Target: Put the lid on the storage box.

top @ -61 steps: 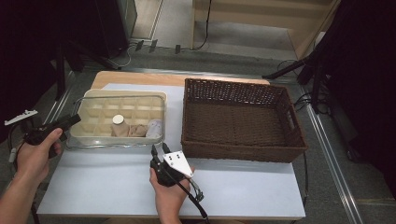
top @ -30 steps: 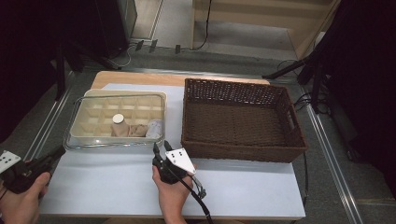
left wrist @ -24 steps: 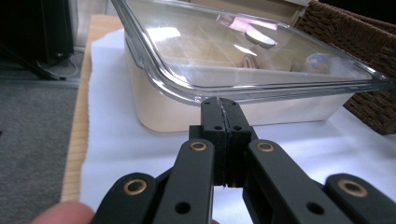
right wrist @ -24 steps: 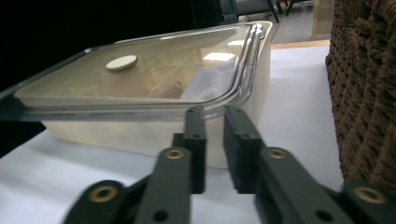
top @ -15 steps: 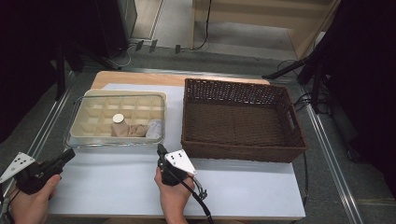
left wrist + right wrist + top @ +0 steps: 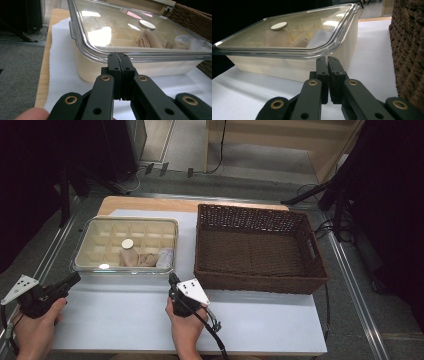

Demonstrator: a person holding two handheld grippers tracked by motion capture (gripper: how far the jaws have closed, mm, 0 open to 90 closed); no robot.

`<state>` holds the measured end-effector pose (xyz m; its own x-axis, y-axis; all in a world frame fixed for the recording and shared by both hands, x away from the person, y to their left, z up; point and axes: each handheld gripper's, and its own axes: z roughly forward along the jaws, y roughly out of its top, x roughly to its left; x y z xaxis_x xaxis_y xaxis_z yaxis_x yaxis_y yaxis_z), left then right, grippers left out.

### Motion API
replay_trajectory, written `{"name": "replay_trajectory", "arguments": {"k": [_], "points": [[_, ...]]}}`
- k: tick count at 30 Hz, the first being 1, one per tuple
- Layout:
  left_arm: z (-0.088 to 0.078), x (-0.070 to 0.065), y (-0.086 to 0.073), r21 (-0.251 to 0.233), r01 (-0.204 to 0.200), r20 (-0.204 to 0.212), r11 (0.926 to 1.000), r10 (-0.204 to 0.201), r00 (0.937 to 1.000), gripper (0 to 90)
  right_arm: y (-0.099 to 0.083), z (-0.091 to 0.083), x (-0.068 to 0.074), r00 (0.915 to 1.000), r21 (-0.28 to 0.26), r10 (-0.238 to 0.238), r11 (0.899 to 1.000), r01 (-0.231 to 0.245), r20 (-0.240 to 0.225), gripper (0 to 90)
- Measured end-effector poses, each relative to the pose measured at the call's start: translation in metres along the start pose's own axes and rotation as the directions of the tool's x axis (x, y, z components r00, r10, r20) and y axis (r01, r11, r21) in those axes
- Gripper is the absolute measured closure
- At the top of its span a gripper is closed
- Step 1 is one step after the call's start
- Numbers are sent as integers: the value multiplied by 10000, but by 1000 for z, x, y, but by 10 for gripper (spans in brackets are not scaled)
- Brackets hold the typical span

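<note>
A cream compartment box [image 6: 95, 237] with a clear lid [image 6: 120, 22] stands on the left of the white table. A round white disc [image 6: 127, 243] lies on the lid, and beige folded cloths [image 6: 137, 258] sit inside. My left gripper [image 6: 76, 277] is shut with nothing in it, and in the left gripper view [image 6: 119, 55] its tips point at the box's near corner, just under the lid's rim. My right gripper [image 6: 173, 279] is shut and holds nothing; in the right gripper view [image 6: 327, 59] its tips sit close below the lid's front right corner [image 6: 329, 48].
A large dark wicker basket [image 6: 260, 282] stands to the right of the box, close beside my right gripper. White sheet [image 6: 115, 315] covers the table in front of the box. A strip of bare wood [image 6: 145, 205] runs along the back edge.
My left hand has dropped from the box's left side to the table's front left, then edged towards the box's near corner. The right hand has stayed in place.
</note>
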<state>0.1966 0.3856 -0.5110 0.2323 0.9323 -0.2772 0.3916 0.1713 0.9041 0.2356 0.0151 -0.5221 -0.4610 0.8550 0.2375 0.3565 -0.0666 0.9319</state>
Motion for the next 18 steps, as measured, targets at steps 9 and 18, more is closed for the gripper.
{"name": "replay_trajectory", "arguments": {"k": [9,18], "points": [[9,4,7,-162,358,22,9992,-358,9994,900,3,4,2,10000,-18,-27,10000,27,-6,878],[3,17,13,-676,744,-377,9949,-771,9963,775,8,3,0,9999,-405,120,9991,-124,-94,695]]}}
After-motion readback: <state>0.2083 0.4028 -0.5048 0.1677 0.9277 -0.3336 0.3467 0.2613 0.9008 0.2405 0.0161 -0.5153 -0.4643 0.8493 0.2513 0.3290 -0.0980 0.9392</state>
